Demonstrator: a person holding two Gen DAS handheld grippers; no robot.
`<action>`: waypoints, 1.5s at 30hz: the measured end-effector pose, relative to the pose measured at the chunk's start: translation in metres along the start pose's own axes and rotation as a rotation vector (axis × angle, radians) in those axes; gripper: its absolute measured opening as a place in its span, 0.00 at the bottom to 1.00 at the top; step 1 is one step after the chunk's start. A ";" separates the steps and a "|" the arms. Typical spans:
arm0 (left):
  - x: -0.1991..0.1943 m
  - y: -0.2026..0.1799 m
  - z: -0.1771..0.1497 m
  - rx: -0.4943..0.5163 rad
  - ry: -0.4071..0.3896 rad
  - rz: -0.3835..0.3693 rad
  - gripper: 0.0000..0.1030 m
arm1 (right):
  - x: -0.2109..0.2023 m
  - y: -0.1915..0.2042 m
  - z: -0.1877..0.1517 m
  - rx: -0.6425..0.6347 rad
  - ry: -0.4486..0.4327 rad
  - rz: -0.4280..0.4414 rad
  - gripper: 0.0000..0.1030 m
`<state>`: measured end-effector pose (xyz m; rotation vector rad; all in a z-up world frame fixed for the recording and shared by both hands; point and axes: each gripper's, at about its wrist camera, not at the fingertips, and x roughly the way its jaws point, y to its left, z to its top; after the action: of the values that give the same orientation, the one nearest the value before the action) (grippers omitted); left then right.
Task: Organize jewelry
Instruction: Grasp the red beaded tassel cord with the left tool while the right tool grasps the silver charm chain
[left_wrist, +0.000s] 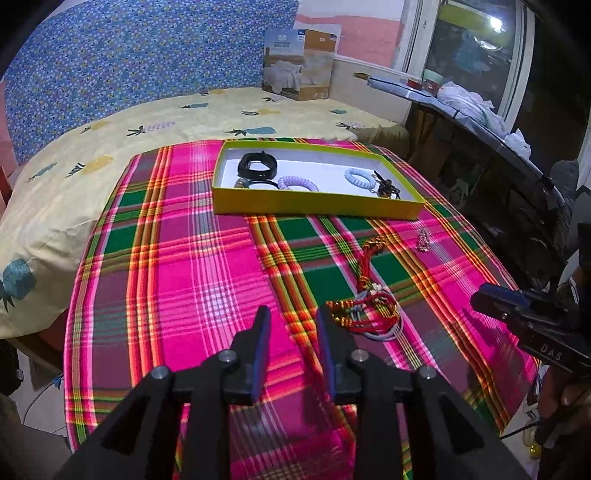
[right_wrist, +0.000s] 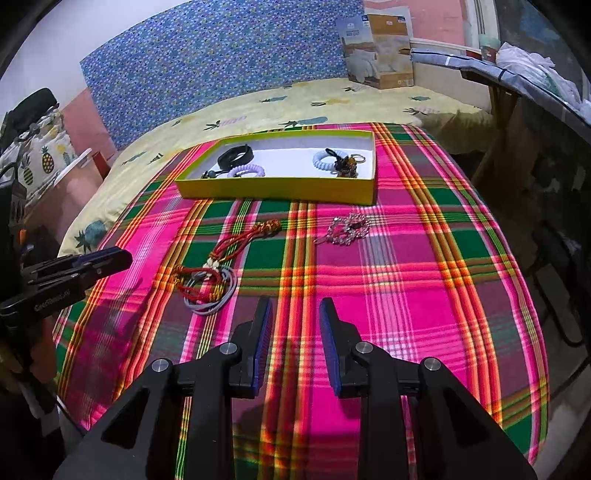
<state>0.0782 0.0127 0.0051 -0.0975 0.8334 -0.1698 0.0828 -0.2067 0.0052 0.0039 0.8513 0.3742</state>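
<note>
Nearest in each wrist view are the matte black plastic arms with round metal pivot pins, ending in flat fingers faced with ribbed blue pads. The left gripper (left_wrist: 291, 314) has its fingers spread a little with only cloth showing between them, and the right gripper (right_wrist: 295, 306) likewise stands slightly apart and holds nothing. On the right gripper's body, seen at the edge of the left view, white letters read "DAS"; the pale lettering on the left gripper's body in the right view is too blurred to read. Both hover over a woven plaid cloth (right_wrist: 406, 277) of pink, green and orange stripes. Just ahead of the left fingers lies a bundle of bracelets (left_wrist: 369, 310), red braided cords tangled with thin grey-white loops and a few small pale beads. Further on lies a small silvery bead chain (right_wrist: 345, 229), glinting. Beyond it sits a shallow rectangular yellow-green box (right_wrist: 280, 190) with a white inside, holding a black band (right_wrist: 234, 155), a lilac spiral coil (right_wrist: 247, 170), a pale blue spiral coil (right_wrist: 325, 158) and a dark charm cluster (right_wrist: 345, 166) with a ring. Behind is a yellow pineapple-print bed sheet (right_wrist: 295, 103), then a cardboard bedding box (right_wrist: 380, 48) whose label is unreadable.
</note>
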 end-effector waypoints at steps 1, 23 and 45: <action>0.001 -0.001 0.000 0.002 0.002 -0.003 0.26 | 0.000 0.000 0.000 0.001 0.001 0.003 0.26; 0.048 -0.031 0.012 0.142 0.055 -0.073 0.34 | 0.018 -0.014 0.002 0.024 0.026 0.010 0.26; 0.042 -0.012 0.006 0.093 0.018 -0.123 0.00 | 0.041 -0.030 0.028 0.064 0.023 -0.006 0.26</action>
<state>0.1093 -0.0071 -0.0194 -0.0602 0.8366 -0.3246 0.1373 -0.2173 -0.0112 0.0569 0.8855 0.3417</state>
